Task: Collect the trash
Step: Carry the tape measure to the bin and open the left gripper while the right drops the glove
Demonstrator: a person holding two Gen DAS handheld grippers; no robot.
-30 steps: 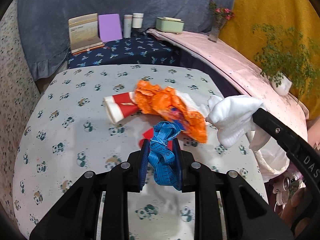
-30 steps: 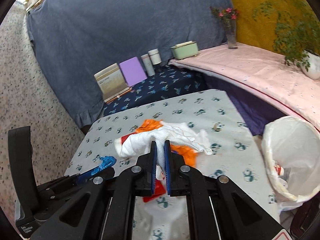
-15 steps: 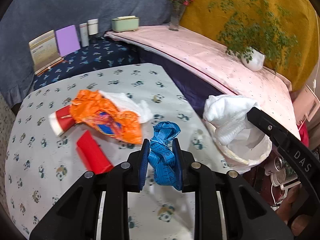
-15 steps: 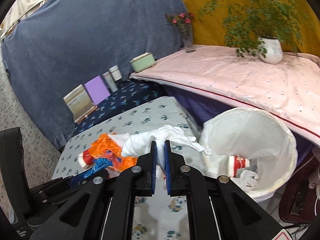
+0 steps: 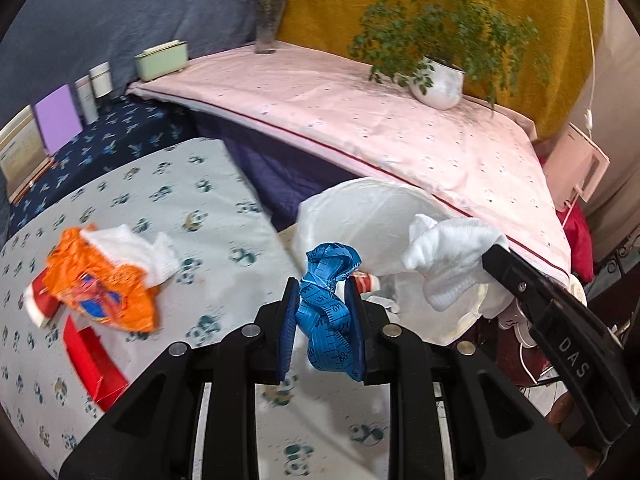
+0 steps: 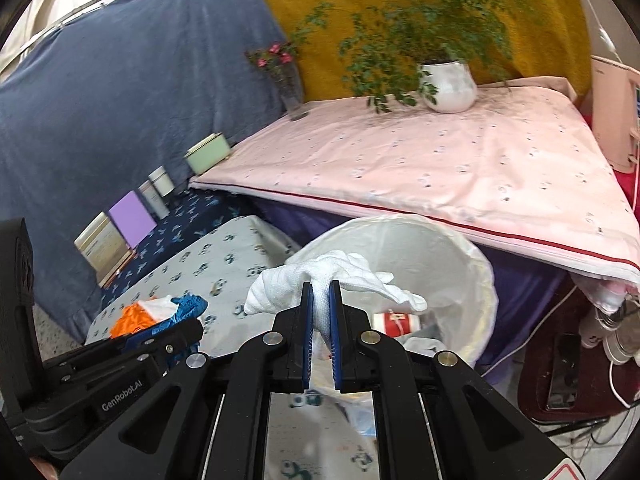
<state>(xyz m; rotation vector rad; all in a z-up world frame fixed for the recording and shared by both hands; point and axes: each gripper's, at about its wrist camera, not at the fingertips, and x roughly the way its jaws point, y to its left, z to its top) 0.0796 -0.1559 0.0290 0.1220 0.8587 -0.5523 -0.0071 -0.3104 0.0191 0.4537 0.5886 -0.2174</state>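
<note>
Panda-print cloth covers the desk (image 5: 224, 216), and a white-lined bin (image 6: 452, 264) stands just off its right edge, below a pink-covered shelf. Our left tongs (image 5: 322, 300) are clamped on a bunched blue measuring tape (image 5: 328, 292); our right tongs (image 6: 321, 308) are clamped on a white glove (image 6: 340, 276), which hangs at the bin's mouth. We should carry each piece fully over the opening before letting go, the glove first, since limp fabric can drape on the rim. An orange wrapper (image 5: 100, 284), another white glove (image 5: 132, 248) and a red box (image 5: 92, 356) wait on the desk.
</note>
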